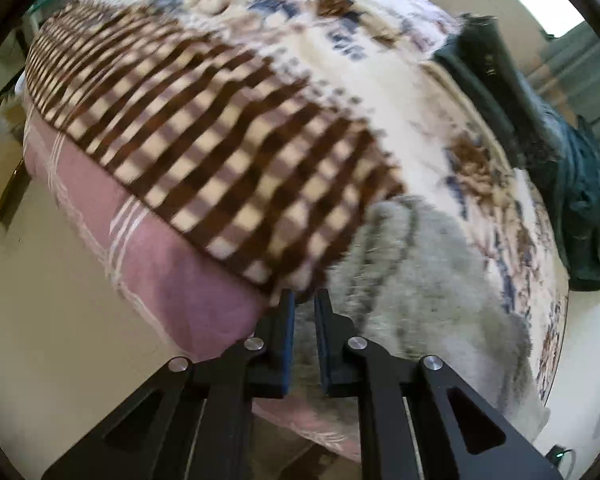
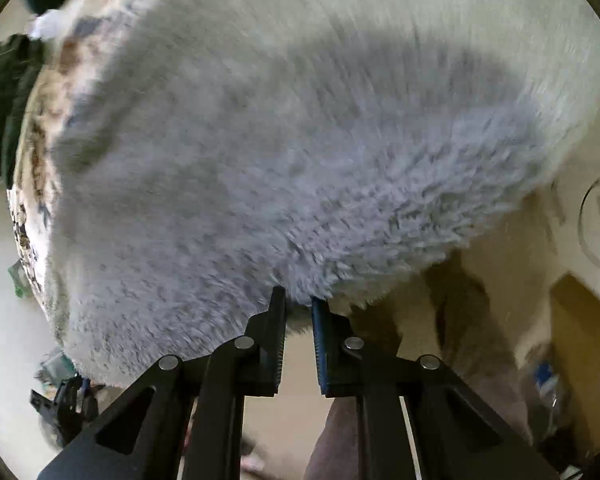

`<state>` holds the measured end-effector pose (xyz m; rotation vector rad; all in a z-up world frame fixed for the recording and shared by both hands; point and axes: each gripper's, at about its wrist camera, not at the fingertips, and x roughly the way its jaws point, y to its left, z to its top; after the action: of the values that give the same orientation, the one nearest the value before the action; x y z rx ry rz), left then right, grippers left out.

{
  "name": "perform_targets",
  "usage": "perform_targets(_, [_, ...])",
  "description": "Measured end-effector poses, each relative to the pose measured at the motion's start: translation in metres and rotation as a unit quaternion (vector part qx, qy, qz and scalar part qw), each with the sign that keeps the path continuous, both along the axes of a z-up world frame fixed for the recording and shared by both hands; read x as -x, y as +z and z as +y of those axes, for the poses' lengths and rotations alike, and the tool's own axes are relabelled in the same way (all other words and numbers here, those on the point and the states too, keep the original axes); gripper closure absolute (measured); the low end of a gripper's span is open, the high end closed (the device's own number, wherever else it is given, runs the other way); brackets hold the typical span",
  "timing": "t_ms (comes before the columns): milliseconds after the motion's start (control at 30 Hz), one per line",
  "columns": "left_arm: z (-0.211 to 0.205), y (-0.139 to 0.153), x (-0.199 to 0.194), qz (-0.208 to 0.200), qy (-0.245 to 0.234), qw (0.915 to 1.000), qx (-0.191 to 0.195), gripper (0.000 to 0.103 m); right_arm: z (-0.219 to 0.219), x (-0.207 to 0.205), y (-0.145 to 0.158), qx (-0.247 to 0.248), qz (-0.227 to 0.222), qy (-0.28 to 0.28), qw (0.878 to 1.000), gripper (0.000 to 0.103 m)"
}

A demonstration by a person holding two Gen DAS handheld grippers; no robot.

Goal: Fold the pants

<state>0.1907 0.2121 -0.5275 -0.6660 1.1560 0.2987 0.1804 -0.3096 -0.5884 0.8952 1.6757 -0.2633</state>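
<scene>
Both tools tilt steeply down at the bed [image 1: 148, 264]: left tool [image 1: 305, 300] and right tool [image 2: 299, 300] each pinch the fleecy grey pants [image 2: 300, 152] edge.

The left gripper [image 1: 304, 300] is matte black, with two flat parallel fingers [image 1: 287, 344] lined on their inner faces with blue pads. Behind them, angled black link bars carry round silver pivot pins and triangular cut-outs towards five and seven o'clock. The right gripper [image 2: 298, 300] has the same black build; its fingers [image 2: 278, 340] show fine ribbed teeth along the inner edges, one blue-faced, with four matching silver pins.
</scene>
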Motion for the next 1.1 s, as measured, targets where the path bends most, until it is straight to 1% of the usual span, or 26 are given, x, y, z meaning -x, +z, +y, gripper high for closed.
perform_targets(67, [0.001,0.003,-0.001,-0.002,0.005,0.9999,0.016,0.095,-0.007,0.009,-0.001,-0.018,-0.003,-0.012,1.000,0.080])
perform_targets(100, [-0.002,0.007,-0.002,0.001,0.000,0.9999,0.017,0.094,-0.010,0.013,0.002,-0.022,-0.012,-0.015,1.000,0.068])
perform_targets(133, [-0.008,0.014,-0.003,0.007,-0.007,0.9999,0.010,0.094,-0.017,0.018,0.007,-0.025,-0.023,-0.019,0.999,0.050])
perform_targets(167, [-0.016,0.022,-0.005,0.008,-0.016,0.9998,0.004,0.093,-0.024,0.023,0.012,-0.027,-0.036,-0.031,0.998,0.044])
perform_targets(200, [-0.029,0.031,-0.009,0.006,-0.032,0.9995,-0.005,0.089,-0.040,0.031,0.018,-0.028,-0.049,-0.045,0.997,0.039])
perform_targets(267, [-0.052,0.045,-0.013,0.002,-0.056,0.9982,-0.021,0.067,-0.062,0.039,0.026,-0.016,-0.067,-0.073,0.995,0.039])
perform_targets(300, [-0.067,0.051,-0.017,0.003,-0.071,0.9971,-0.028,0.034,-0.079,0.044,0.030,-0.004,-0.077,-0.096,0.992,0.039])
perform_targets(333, [-0.084,0.056,-0.022,0.007,-0.086,0.9956,-0.035,0.015,-0.090,0.046,0.031,0.007,-0.079,-0.109,0.991,0.039])
perform_targets(400, [-0.115,0.064,-0.027,-0.001,-0.111,0.9934,-0.030,0.015,-0.118,0.052,0.025,0.038,-0.063,-0.129,0.989,0.040])
perform_targets(433, [-0.135,0.066,-0.031,-0.005,-0.128,0.9915,-0.024,0.015,-0.128,0.057,0.021,0.051,-0.059,-0.134,0.988,0.052])
perform_targets(467, [-0.153,0.067,-0.034,-0.006,-0.142,0.9896,-0.022,0.015,-0.137,0.062,0.012,0.063,-0.043,-0.128,0.989,0.060])
perform_targets(500, [-0.173,0.066,-0.039,-0.005,-0.157,0.9874,-0.022,0.015,-0.147,0.069,-0.002,0.049,-0.024,-0.123,0.991,0.062])
perform_targets(533, [-0.199,0.062,-0.045,-0.002,-0.179,0.9837,-0.021,0.015,-0.153,0.076,-0.007,0.023,-0.024,-0.133,0.990,0.062])
perform_targets(567, [-0.214,0.060,-0.048,0.002,-0.191,0.9814,-0.017,0.015,-0.154,0.079,-0.008,0.002,-0.029,-0.142,0.989,0.062])
perform_targets(600, [-0.234,0.056,-0.051,0.007,-0.205,0.9787,-0.013,0.015,-0.164,0.086,-0.002,-0.014,-0.043,-0.144,0.989,0.061])
perform_targets(667, [-0.276,0.048,-0.056,0.020,-0.236,0.9714,-0.008,0.015,-0.189,0.098,0.018,-0.010,-0.079,-0.161,0.984,0.059])
perform_targets(700, [-0.296,0.045,-0.057,0.030,-0.249,0.9680,-0.007,0.015,-0.211,0.107,0.032,-0.002,-0.104,-0.182,0.978,0.049])
perform_targets(733, [-0.317,0.041,-0.058,0.036,-0.263,0.9641,-0.004,0.015,-0.229,0.112,0.041,0.010,-0.122,-0.201,0.972,0.042])
perform_targets(767, [-0.336,0.037,-0.058,0.041,-0.274,0.9607,-0.003,0.015,-0.256,0.119,0.051,0.027,-0.140,-0.224,0.964,0.042])
perform_targets(800, [-0.355,0.033,-0.058,0.045,-0.286,0.9572,-0.004,0.015,-0.274,0.123,0.054,0.039,-0.146,-0.237,0.960,0.042])
perform_targets(867, [-0.393,0.022,-0.059,0.058,-0.309,0.9490,-0.021,0.015,-0.334,0.134,0.063,0.081,-0.152,-0.283,0.944,0.042])
perform_targets(900, [-0.410,0.014,-0.058,0.067,-0.319,0.9450,-0.027,0.015,-0.352,0.136,0.066,0.090,-0.155,-0.294,0.939,0.042])
perform_targets(967, [-0.438,-0.002,-0.059,0.085,-0.335,0.9381,-0.026,0.015,-0.398,0.140,0.073,0.121,-0.169,-0.326,0.922,0.042])
perform_targets(1033, [-0.460,-0.013,-0.060,0.099,-0.340,0.9348,-0.026,0.015,-0.448,0.136,0.080,0.158,-0.170,-0.319,0.919,0.042])
perform_targets(1067, [-0.468,-0.016,-0.060,0.100,-0.343,0.9335,-0.025,0.015,-0.458,0.130,0.081,0.168,-0.173,-0.311,0.919,0.042])
perform_targets(1100, [-0.476,-0.017,-0.060,0.102,-0.347,0.9320,-0.028,0.015,-0.475,0.123,0.081,0.171,-0.177,-0.297,0.923,0.048])
